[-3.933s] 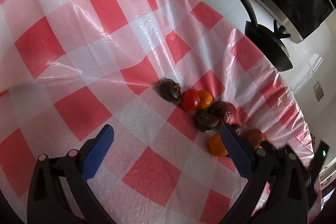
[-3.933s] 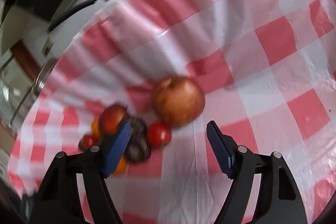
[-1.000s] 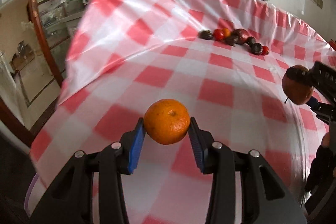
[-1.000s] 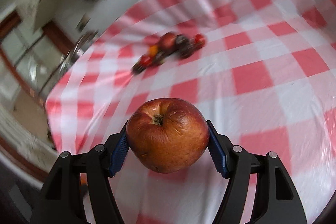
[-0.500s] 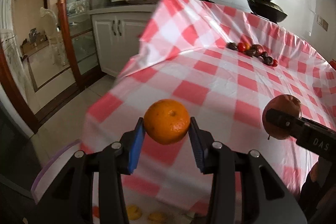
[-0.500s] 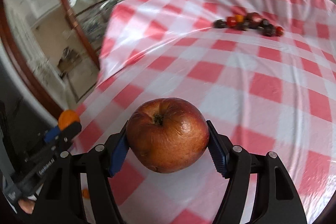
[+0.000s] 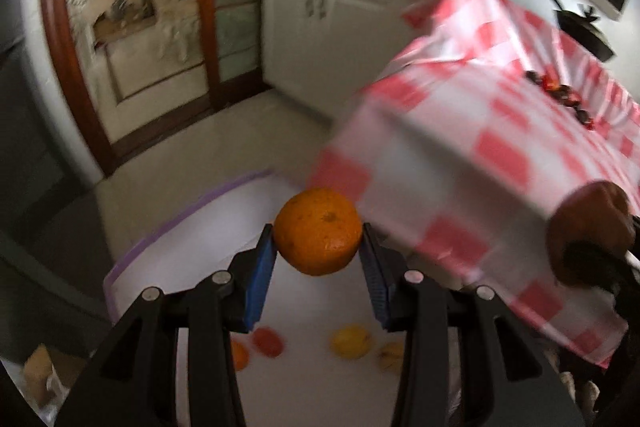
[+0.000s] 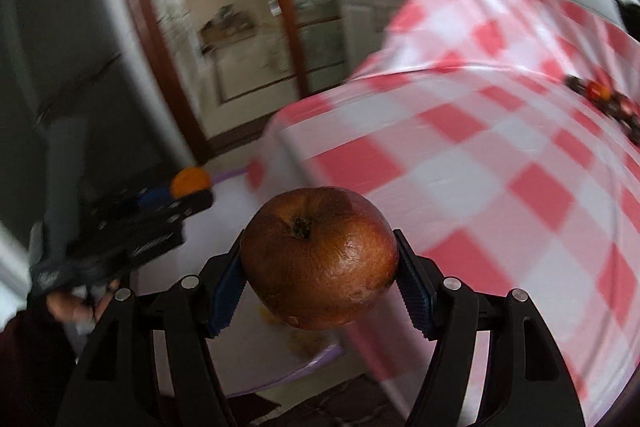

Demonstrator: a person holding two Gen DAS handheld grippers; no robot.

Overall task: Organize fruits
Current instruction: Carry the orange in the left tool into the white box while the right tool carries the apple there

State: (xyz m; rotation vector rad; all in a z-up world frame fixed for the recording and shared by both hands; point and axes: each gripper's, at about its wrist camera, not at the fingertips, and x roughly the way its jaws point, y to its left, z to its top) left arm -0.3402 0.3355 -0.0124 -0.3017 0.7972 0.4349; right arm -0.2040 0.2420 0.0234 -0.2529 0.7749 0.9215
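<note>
The left tongs [image 7: 319, 259] grip one orange [image 7: 318, 231] between their blue pads, and the right tongs [image 8: 320, 277] grip one brown-red apple [image 8: 318, 259] likewise, both held over a white, purple-rimmed bin [image 7: 160, 239] on the floor beside the checked surface [image 8: 500, 163]. Half a second ago both fruits hung above the surface's near edge; now they are past it, over the bin. Four fruits lie in the bin: one orange-coloured, one red [image 7: 267, 342], two yellow.
</note>
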